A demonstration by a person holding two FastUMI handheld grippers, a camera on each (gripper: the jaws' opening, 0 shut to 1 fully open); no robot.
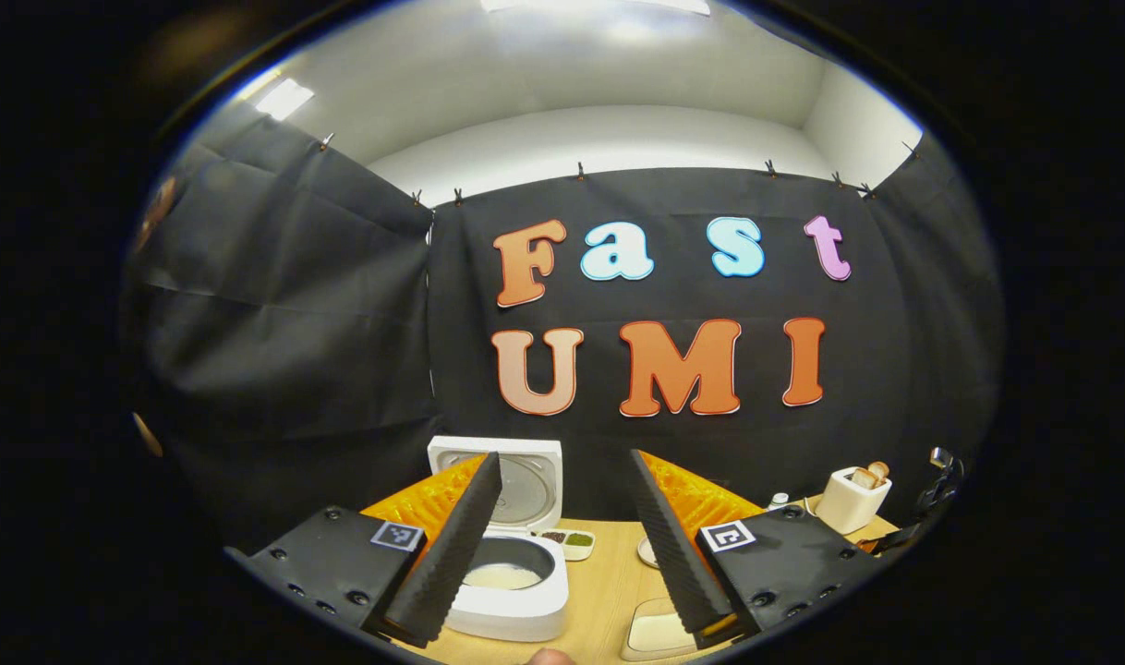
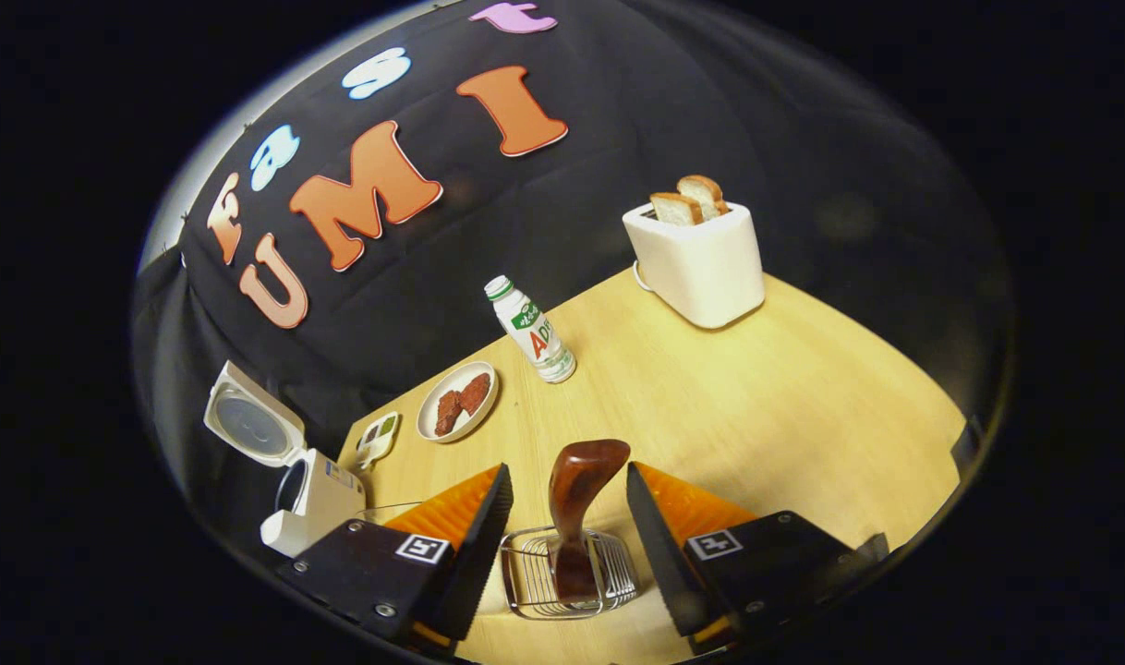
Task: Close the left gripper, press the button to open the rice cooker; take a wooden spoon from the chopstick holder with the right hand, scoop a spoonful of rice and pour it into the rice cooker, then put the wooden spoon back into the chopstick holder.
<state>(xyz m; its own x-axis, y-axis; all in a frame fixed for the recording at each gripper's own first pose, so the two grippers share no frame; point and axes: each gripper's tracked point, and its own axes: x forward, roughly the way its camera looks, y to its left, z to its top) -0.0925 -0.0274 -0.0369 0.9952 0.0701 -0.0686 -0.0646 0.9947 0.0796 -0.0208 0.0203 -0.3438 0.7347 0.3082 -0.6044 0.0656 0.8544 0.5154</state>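
The wooden spoon (image 2: 576, 503) stands in the wire chopstick holder (image 2: 568, 574), its bowl hidden, between the right claw (image 2: 567, 545)'s wide-open fingers, untouched. The open rice cooker (image 1: 512, 545) sits ahead of the left claw (image 1: 562, 545), also open and empty, one finger (image 1: 452, 554) covering part of the pot.

Black cloth (image 1: 295, 305) hangs around the booth as its wall, creased and gathered in folds, and is held along its upper edge by small clips (image 1: 581, 172). Above the cloth runs a plain white wall (image 1: 599, 134) that curves into a white ceiling (image 1: 526, 65). A bright light panel (image 1: 284, 98) glows at the upper left of the left gripper view, and another light (image 1: 599, 7) seems to sit at the very top, though glare blurs its shape. A light wooden table (image 2: 784, 406) with a fine grain stands against the cloth; its surface is evenly lit, with soft shadows.
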